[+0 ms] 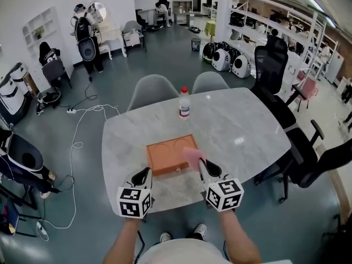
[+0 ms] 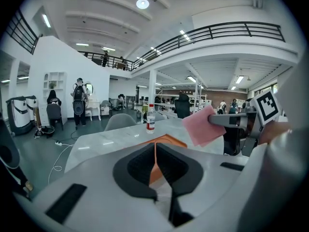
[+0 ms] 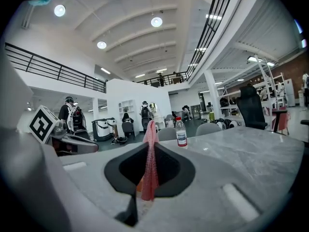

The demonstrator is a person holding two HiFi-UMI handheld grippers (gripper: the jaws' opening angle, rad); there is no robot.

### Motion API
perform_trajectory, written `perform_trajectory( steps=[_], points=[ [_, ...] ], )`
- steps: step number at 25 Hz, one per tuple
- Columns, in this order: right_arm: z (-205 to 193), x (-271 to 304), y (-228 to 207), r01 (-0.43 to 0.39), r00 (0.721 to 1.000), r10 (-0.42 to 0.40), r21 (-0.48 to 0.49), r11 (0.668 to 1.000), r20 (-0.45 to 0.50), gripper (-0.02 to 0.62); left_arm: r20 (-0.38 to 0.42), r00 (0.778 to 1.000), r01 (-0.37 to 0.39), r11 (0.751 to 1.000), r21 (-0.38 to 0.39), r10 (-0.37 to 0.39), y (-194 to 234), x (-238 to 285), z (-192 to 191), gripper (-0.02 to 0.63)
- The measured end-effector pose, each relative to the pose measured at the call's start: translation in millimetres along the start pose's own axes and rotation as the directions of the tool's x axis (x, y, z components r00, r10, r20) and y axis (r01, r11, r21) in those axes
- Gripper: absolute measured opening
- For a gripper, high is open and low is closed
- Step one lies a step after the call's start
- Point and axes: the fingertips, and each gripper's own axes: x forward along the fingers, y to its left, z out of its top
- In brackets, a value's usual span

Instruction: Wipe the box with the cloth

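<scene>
At the lower left of the head view, the left gripper [image 1: 144,175] reaches forward on an outstretched forearm, its jaws closed thin on the near left edge of the orange box [image 1: 168,150] at table [image 1: 242,131] centre. Right of it, the right gripper [image 1: 202,167] pinches the pink cloth [image 1: 192,154] over the box's near right corner.

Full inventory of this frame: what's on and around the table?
box: 1, orange-brown, on table near front edge
cloth: 1, pink, over box's right side
bottle: 1, clear with red cap, upright beyond box
table: 1, white marble
chairs: 2, grey, table's far side
office chairs: 2, black, right of table
cable: 1, white, floor left of table
left tool: 1, closed on box's near-left corner
right tool: 1, closed on cloth
</scene>
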Motion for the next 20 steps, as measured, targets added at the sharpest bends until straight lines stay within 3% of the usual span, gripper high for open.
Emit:
perform_trajectory(
  steps=[20],
  points=[
    [-1,-6,10,0.040,0.999,-0.040,0.001,0.999,0.001,0.017,0.007,0.999,0.044,0.999,0.004,-0.044,0,-2,0,0.015]
  ],
)
